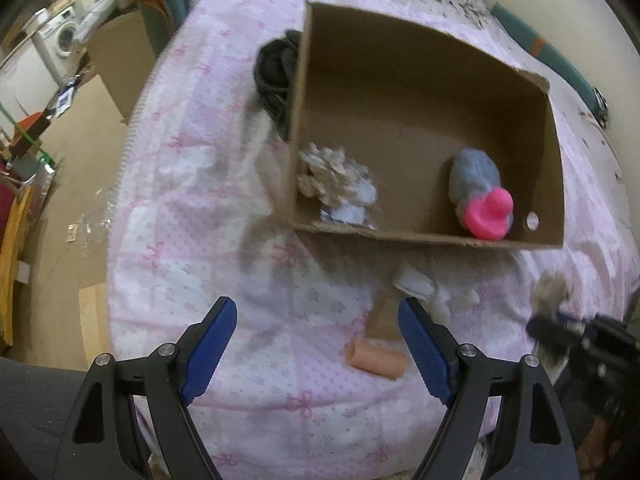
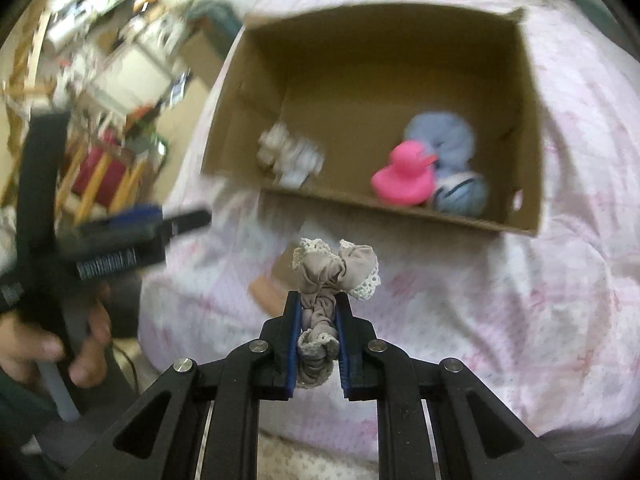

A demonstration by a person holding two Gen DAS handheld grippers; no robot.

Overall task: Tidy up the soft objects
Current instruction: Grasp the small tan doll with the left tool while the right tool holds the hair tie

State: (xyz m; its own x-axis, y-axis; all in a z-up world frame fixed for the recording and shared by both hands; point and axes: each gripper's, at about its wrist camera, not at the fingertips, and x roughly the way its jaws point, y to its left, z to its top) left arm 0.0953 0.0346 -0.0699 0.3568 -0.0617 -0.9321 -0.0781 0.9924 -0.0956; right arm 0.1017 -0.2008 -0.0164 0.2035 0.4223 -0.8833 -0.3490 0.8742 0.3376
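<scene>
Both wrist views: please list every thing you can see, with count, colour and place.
cardboard box: one, brown, open, on the bed
rubber duck: one, pink, inside box, near right corner
fluffy ball: one, grey-blue, inside box, touching duck
lacy bundle: one, beige-white, inside box, left side
bed cover: one, pink-white
cylinder: one, peach, on cover before box
dark bundle: one, black, left of box outside
scrunchie: one, taupe with lace, in right gripper
left gripper: open, empty
right gripper: shut on scrunchie
</scene>
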